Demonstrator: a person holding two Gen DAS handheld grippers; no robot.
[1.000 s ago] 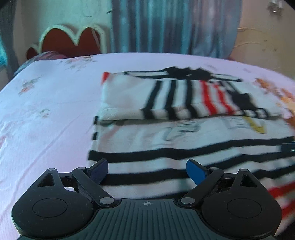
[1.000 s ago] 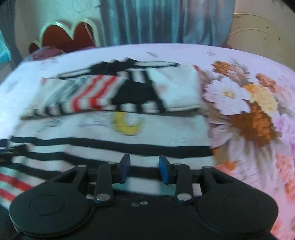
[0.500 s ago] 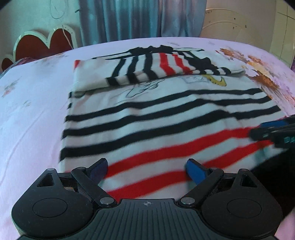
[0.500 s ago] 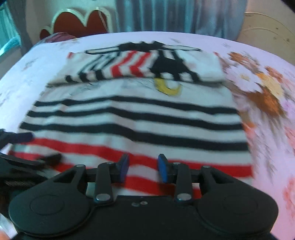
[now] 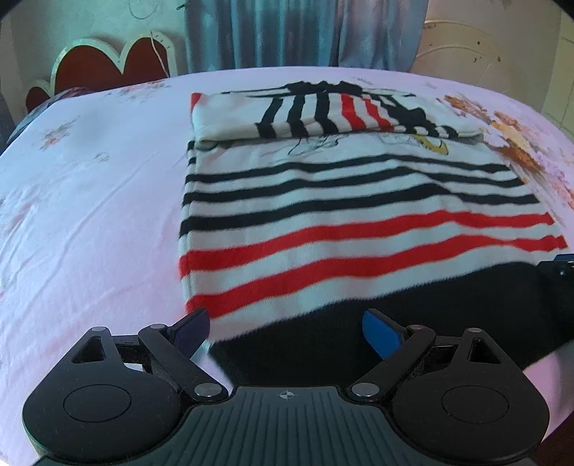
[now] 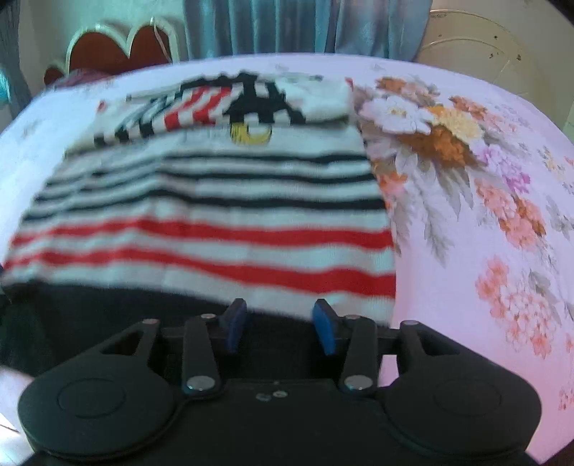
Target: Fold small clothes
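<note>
A small white top (image 5: 340, 215) with black and red stripes and a black hem band (image 5: 394, 322) lies flat on the bed. Its far part, sleeves included (image 5: 333, 114), is folded over onto the body. It also shows in the right wrist view (image 6: 215, 222). My left gripper (image 5: 286, 331) is open and empty, over the hem's near left corner. My right gripper (image 6: 280, 324) is open and empty, over the hem near its right corner; its tip shows at the right edge of the left wrist view (image 5: 559, 267).
The bed has a pink sheet (image 5: 89, 215) with a flower print (image 6: 484, 179) to the right of the top. A red scalloped headboard (image 5: 107, 68) and blue curtains (image 5: 305, 32) stand behind the bed.
Both grippers have drawn back toward me along the top, from its middle stripes to the black hem. Both stayed open.
</note>
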